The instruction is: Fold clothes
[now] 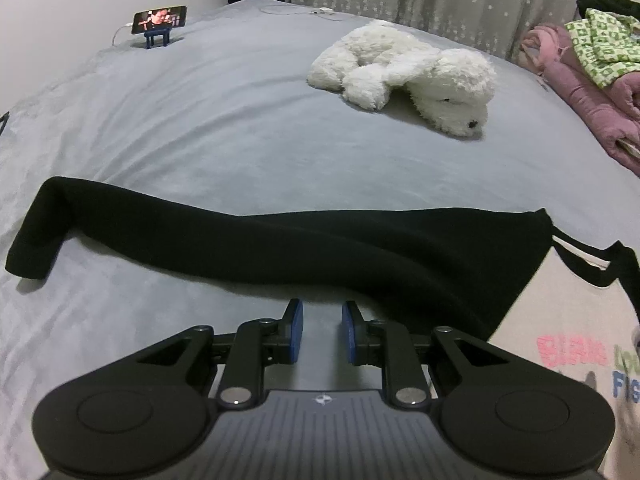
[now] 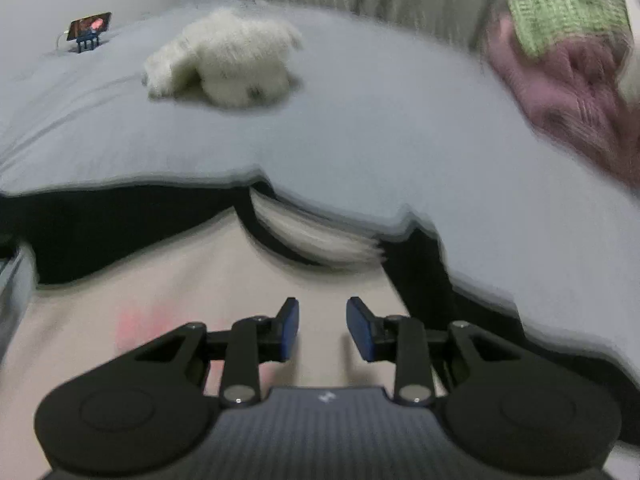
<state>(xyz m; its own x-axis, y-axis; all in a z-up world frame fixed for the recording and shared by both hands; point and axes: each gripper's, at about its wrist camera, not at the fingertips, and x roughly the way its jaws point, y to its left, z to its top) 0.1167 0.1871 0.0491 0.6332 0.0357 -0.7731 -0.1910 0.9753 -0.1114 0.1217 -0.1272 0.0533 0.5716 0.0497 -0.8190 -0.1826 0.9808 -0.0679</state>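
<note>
A cream shirt with black sleeves and black collar trim lies flat on the grey bed. In the left wrist view its long black sleeve (image 1: 240,240) stretches out to the left and the cream front with pink and blue lettering (image 1: 572,344) is at the lower right. My left gripper (image 1: 322,312) is open and empty, just short of the sleeve's near edge. In the blurred right wrist view my right gripper (image 2: 322,312) is open and empty over the cream front (image 2: 200,280), below the black neckline (image 2: 280,240).
A white plush dog (image 1: 404,76) lies further back on the grey bed (image 1: 200,128). A phone on a blue stand (image 1: 160,20) is at the far left. Pink and green clothes (image 1: 588,68) are piled at the right edge. A curtain hangs behind.
</note>
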